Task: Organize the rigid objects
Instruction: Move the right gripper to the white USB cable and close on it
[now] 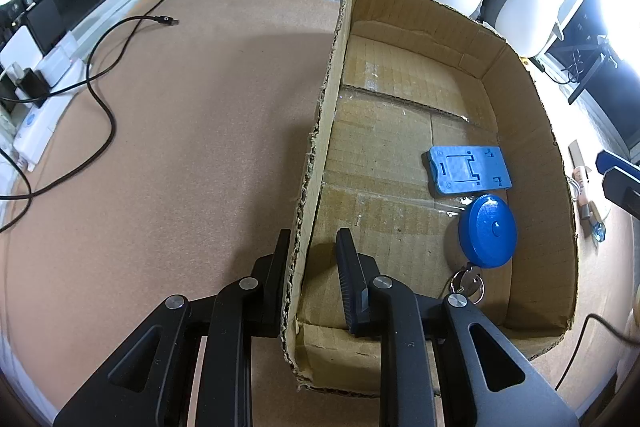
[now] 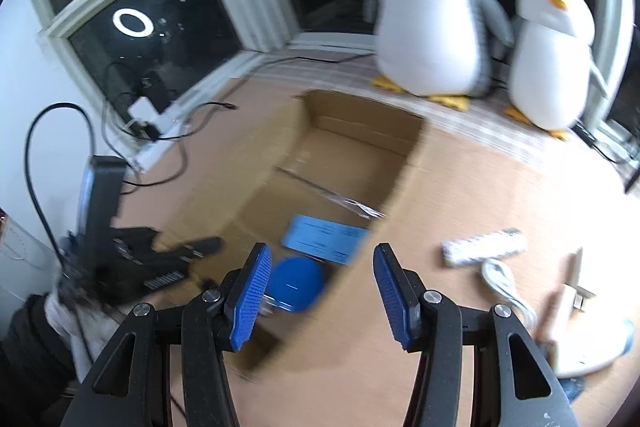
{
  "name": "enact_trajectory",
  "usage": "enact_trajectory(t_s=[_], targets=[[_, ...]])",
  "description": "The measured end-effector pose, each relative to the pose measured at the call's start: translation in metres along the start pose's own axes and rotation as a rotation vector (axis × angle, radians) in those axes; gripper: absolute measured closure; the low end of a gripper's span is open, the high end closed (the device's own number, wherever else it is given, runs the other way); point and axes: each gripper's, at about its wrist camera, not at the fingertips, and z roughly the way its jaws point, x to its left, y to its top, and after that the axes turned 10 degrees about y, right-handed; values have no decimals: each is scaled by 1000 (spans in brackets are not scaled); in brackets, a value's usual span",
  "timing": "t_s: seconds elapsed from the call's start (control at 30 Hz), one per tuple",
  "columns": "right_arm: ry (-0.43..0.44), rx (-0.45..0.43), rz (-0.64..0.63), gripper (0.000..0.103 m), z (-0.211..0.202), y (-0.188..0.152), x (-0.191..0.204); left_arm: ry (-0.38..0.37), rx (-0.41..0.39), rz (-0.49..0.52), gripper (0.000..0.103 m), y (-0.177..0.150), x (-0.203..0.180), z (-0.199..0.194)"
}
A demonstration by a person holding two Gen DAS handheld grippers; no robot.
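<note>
An open cardboard box (image 1: 532, 131) lies on the brown mat. Inside it rest a flat blue rectangular piece (image 1: 468, 171), a round blue tape measure (image 1: 487, 227) and a metal key ring (image 1: 468, 281). My left gripper (image 1: 314, 235) straddles the box's near left wall, shut on it, one finger outside and one inside. My right gripper (image 2: 320, 251), with blue pads, hangs open and empty above the box's right wall (image 2: 404, 171). The right wrist view is blurred; it shows the blue piece (image 2: 324, 239) and tape measure (image 2: 296, 283) below. The right gripper's tips (image 1: 606, 171) show at the left wrist view's right edge.
Two plush penguins (image 2: 428, 11) (image 2: 552, 59) stand behind the box by the window. A black cable (image 1: 104, 75) and a white power strip (image 1: 40, 123) lie on the left. Right of the box lie a white patterned roll (image 2: 484, 247), a white cord (image 2: 508, 287) and a wooden item (image 2: 564, 303).
</note>
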Motion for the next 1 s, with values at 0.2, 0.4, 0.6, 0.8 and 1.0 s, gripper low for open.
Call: enact_trajectory(t_s=[0.2, 0.4, 0.6, 0.8, 1.0], targets=[[-97, 28, 33, 54, -17, -15, -48, 7, 1, 2, 82, -1, 0, 0], [-169, 83, 51, 54, -18, -26, -83, 13, 3, 7, 82, -1, -1, -1], [-213, 134, 29, 54, -8, -27, -100, 17, 5, 9, 82, -1, -2, -1], [-239, 192, 0, 54, 7, -27, -111, 16, 5, 8, 82, -1, -2, -1], [-259, 227, -22, 61, 17, -27, -115, 16, 5, 8, 82, -1, -2, -1]])
